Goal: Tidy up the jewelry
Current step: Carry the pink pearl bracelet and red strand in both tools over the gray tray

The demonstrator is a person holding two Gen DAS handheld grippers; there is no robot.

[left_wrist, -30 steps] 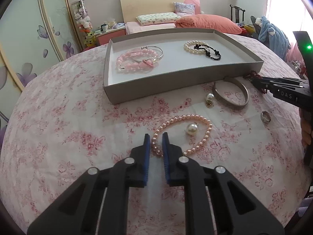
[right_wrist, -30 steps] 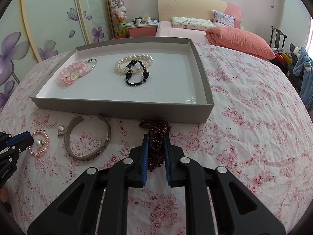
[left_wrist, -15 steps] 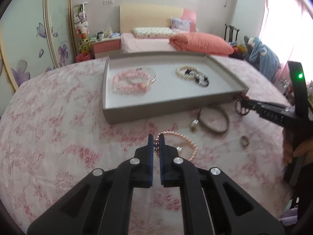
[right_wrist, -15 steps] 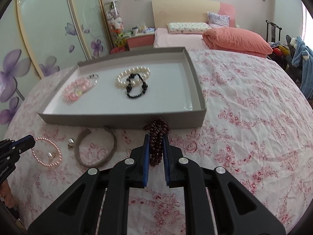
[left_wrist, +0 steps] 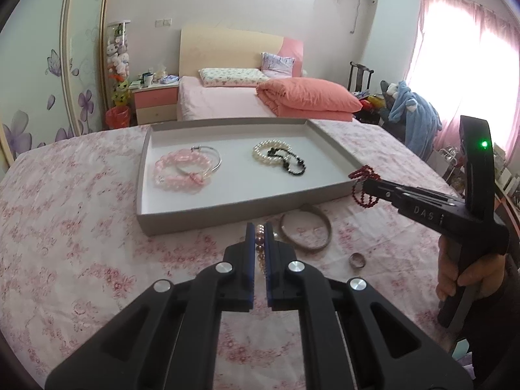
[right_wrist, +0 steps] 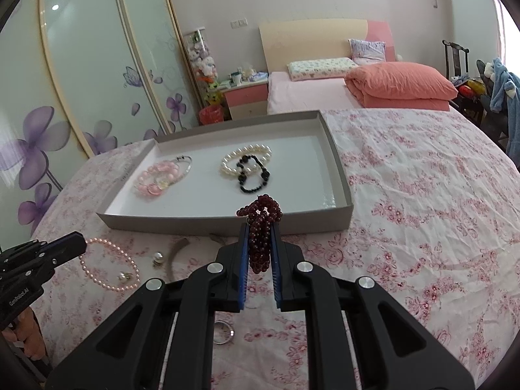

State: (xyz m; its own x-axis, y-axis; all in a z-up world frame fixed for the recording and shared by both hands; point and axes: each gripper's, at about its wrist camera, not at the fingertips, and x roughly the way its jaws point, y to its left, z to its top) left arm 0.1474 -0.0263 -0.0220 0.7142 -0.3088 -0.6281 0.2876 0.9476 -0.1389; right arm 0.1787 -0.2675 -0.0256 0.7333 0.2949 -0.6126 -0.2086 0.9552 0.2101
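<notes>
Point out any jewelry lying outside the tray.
A bangle, a ring and pearl earrings lie loose on the bedspread beside the tray. Nothing looks broken.

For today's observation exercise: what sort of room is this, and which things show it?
Most likely a bedroom: a made bed with pillows, a bedside cabinet, and sliding wardrobe doors with flower patterns.

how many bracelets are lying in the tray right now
4, in two piles. On the left of the tray, a pink bead bracelet with a thin silver bangle. Near the middle, a white pearl bracelet with a black bead bracelet overlapping it. Overlaps could hide more.
</notes>
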